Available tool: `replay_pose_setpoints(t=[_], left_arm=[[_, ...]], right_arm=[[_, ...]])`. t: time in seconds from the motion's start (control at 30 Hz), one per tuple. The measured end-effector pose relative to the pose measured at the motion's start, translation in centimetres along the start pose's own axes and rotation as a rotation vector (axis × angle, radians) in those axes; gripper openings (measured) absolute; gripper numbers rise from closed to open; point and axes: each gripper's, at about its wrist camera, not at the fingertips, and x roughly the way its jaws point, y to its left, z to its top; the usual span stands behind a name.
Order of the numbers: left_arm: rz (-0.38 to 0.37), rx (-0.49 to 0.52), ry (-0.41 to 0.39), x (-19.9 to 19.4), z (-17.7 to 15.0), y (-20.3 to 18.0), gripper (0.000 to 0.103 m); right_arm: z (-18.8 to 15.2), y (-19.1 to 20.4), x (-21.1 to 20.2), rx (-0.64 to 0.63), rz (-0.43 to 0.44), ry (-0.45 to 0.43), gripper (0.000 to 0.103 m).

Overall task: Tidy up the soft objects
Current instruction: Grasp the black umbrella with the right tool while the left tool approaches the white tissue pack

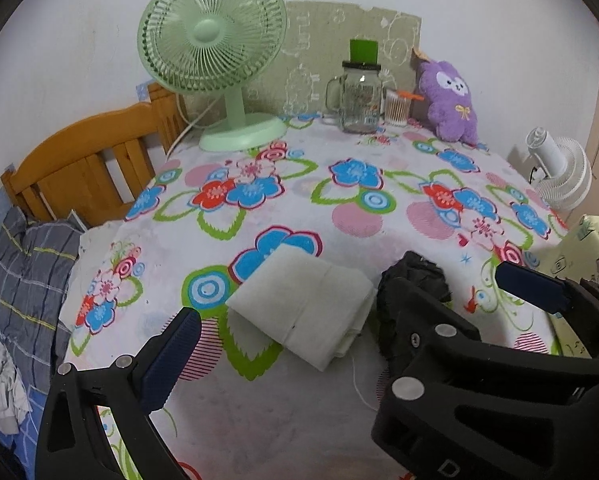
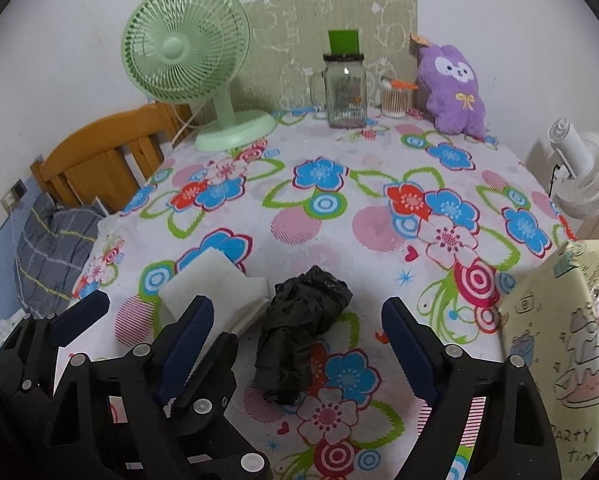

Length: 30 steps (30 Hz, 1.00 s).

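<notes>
1. Right now we are looking at two soft things lying side by side near the front of the flowered tablecloth (image 2: 339, 216): a folded white cloth (image 1: 307, 312) and a crumpled black bag (image 2: 299, 332), the cloth to the left of the bag and just beside it
2. We are holding the left gripper (image 1: 295, 328) over the white cloth, its jaws standing wide with the cloth between them but no pad pressing on it
3. We are holding the right gripper (image 2: 295, 328) over the black bag, its jaws also standing wide to either side of the bag and gripping nothing
4. We are judging this to be the approach step, both claws lining up on their items and neither item lifted yet
5. We are expecting the next move to call for lowering each claw until the pads flank the soft bundle, then closing gently enough to gather the loose folds; the bag looks slippery and may spill out of a shallow pinch
6. Farther out we are seeing a green fan (image 2: 187, 68), a glass jar (image 2: 345, 92) and a purple plush toy (image 2: 451, 88) standing along the back edge of the table, well apart from the work, and a pale patterned box (image 2: 559, 340) at the right edge, which may be where the items are going
</notes>
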Motion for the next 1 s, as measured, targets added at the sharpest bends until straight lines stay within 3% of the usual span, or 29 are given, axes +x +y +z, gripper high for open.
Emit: replay_pose_setpoints(t=[0.23, 0.73, 0.83, 1.0], left_arm=[[-0.019, 0.000, 0.050, 1.3, -0.6, 0.1, 0.103], [0.026, 0.038, 0.114, 3.1, -1.2, -0.1, 0.103], [0.036, 0.047, 0.132, 3.5, -1.2, -0.3, 0.103], [0.035, 0.036, 0.132, 3.8, -0.9, -0.4, 0.103]], right_arm=[[-0.3, -0.1, 2.0, 0.009, 0.027, 0.072, 0.076], [-0.9, -0.9, 4.8, 0.054, 0.030, 0.157, 0.074], [-0.9, -0.7, 5.1, 0.019, 0.018, 0.177, 0.052], [-0.9, -0.8, 5.0, 0.001, 0.028, 0.175, 0.036]])
